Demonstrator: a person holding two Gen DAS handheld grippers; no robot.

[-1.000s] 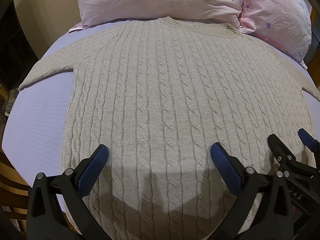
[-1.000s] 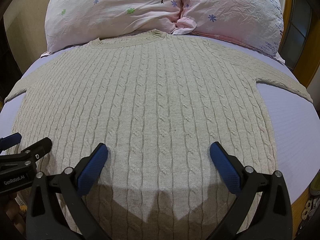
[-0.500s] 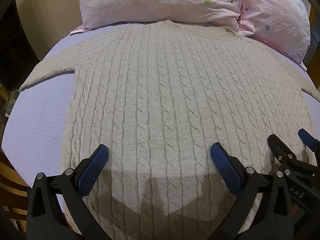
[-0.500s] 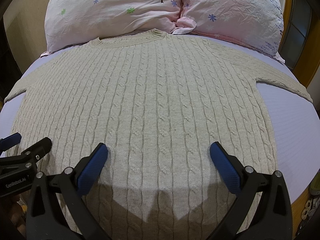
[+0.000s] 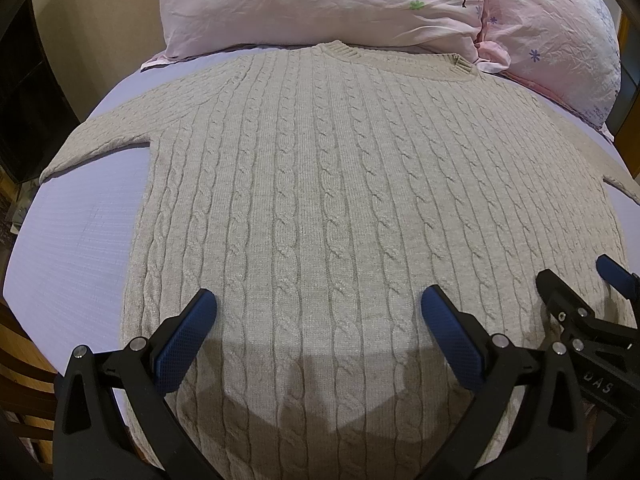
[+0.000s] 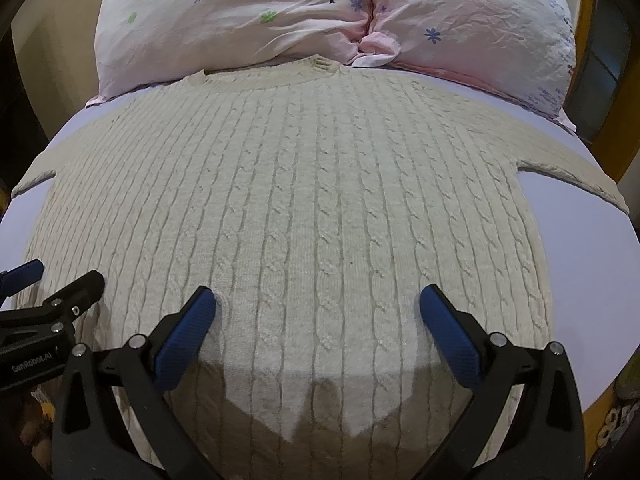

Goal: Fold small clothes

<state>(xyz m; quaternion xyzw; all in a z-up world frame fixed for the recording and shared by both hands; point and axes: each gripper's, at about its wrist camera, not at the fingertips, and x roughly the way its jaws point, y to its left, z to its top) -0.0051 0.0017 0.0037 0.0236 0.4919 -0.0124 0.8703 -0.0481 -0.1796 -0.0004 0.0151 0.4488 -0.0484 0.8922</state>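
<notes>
Left of my left gripper, past its outer finger, I see bare lavender bed sheet and one sleeve of the beige cable-knit sweater reaching out toward the bed's edge. Between that gripper's two blue-padded fingers lies the lower body of the sweater, spread flat and face up on the bed; the fingers stand wide apart and grip nothing, hanging above the knit near its hem, with their shadow falling on the cloth just below them. Ahead of the fingers the sweater runs up to its ribbed collar, which sits just against two pink flowered pillows. Just right of my left gripper's right finger, the right gripper comes into view beside it, over the sweater's right edge.

From the right wrist view, the left gripper's black frame shows just left of my right gripper's left finger. My right gripper also has its fingers spread wide with nothing held, and the sweater's lower middle lies between them. Ahead, the collar meets the seam between the two pillows. Right of the right finger, the other sleeve stretches outward over the sheet, well apart from the fingers.
</notes>
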